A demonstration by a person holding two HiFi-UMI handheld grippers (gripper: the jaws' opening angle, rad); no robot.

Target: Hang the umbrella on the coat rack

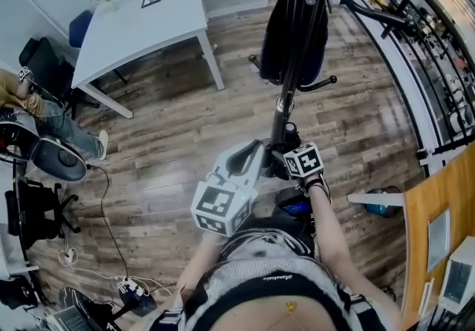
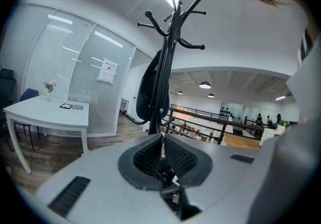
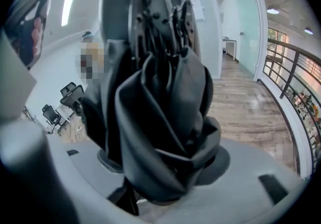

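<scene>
Black umbrella (image 3: 160, 117) folded into fat bundle, so it fits in your right gripper (image 3: 165, 162): jaws wide, clamped round cloth. Left gripper (image 2: 163, 142): jaws almost together, nothing seen between. You hold it level, aimed at rack (image 2: 168, 57), likely ready to help. Rack stands near. Top hooks (image 2: 193, 45) bare. Dark bag (image 2: 149, 92) hangs lower, so aim high.
</scene>
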